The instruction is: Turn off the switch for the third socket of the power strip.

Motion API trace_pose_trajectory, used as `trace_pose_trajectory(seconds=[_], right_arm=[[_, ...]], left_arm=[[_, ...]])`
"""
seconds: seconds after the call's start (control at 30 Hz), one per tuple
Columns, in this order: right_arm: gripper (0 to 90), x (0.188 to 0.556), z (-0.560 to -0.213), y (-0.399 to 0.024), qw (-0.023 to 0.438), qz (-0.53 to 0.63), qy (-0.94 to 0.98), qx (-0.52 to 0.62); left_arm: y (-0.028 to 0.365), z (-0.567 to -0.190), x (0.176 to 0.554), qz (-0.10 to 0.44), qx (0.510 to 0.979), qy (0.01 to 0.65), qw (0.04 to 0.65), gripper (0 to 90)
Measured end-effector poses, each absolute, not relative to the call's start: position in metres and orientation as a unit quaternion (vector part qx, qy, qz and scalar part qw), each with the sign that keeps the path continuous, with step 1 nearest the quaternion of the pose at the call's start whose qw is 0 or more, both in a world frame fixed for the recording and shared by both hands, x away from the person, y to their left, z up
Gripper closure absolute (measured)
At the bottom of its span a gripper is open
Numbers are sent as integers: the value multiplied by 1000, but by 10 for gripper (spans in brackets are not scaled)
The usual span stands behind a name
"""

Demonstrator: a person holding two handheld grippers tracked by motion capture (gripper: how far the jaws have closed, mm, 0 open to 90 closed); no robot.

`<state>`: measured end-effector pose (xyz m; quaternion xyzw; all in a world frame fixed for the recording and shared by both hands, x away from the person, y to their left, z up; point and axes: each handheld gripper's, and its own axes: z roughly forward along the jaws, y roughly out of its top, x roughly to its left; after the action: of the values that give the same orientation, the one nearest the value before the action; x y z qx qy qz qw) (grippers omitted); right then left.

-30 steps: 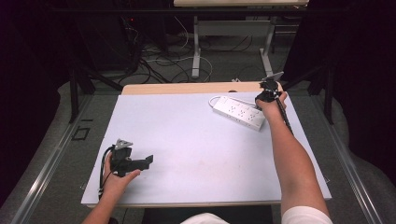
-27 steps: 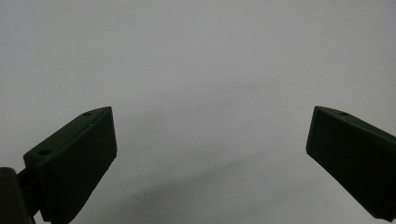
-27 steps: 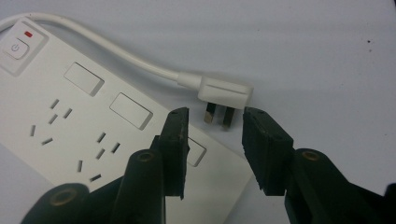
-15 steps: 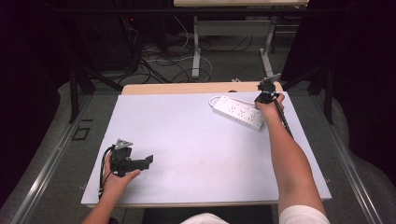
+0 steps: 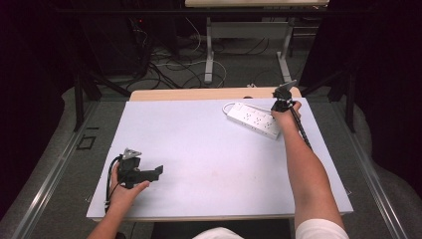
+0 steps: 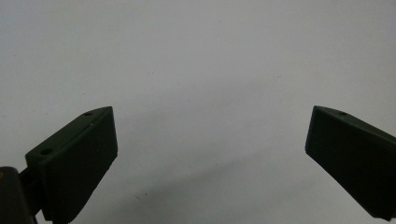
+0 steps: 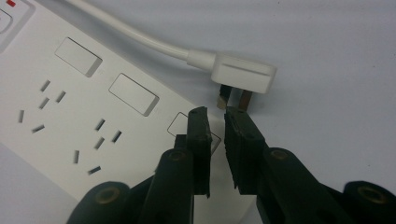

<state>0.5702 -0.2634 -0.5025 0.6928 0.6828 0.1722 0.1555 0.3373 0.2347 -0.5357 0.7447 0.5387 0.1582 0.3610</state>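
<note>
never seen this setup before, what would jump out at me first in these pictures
The white power strip at the far right of the table, with its own plug lying loose beside it. The right gripper hovers right over that end, jaws nearly closed on nothing. The left gripper rests wide open at the near left.

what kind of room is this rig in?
Probably a lab or workshop data-collection bay: a white table walled in by black curtains, loose cables on the floor behind, and a power strip as the prop.
</note>
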Motion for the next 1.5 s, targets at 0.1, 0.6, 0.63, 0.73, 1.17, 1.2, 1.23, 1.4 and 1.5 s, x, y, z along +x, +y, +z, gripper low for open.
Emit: trace_pose_trajectory(seconds=[0.1, 0.6, 0.63, 0.73, 1.17, 1.2, 1.23, 1.4, 1.5], right_arm=[[832, 570, -503, -263, 153, 168, 688, 689], [895, 570, -505, -263, 145, 165, 689, 690], [896, 570, -504, -262, 146, 153, 690, 692], [900, 570, -504, -262, 146, 159, 690, 691], [900, 569, -505, -261, 148, 161, 691, 689], [900, 569, -505, -260, 150, 160, 689, 690], [900, 569, -505, -260, 150, 160, 690, 690], [900, 569, -505, -260, 149, 157, 695, 686], [900, 569, -505, -261, 148, 158, 692, 689]], left_arm=[[235, -536, 337, 159, 746, 539, 359, 22], [235, -537, 337, 161, 744, 539, 360, 24], [235, -537, 337, 161, 744, 540, 359, 24], [235, -537, 337, 161, 744, 540, 360, 24], [235, -536, 337, 161, 744, 540, 360, 24], [235, -537, 337, 161, 743, 539, 361, 24], [235, -537, 337, 161, 743, 540, 361, 24], [236, -537, 337, 161, 745, 539, 360, 24], [235, -537, 337, 160, 744, 539, 360, 24]])
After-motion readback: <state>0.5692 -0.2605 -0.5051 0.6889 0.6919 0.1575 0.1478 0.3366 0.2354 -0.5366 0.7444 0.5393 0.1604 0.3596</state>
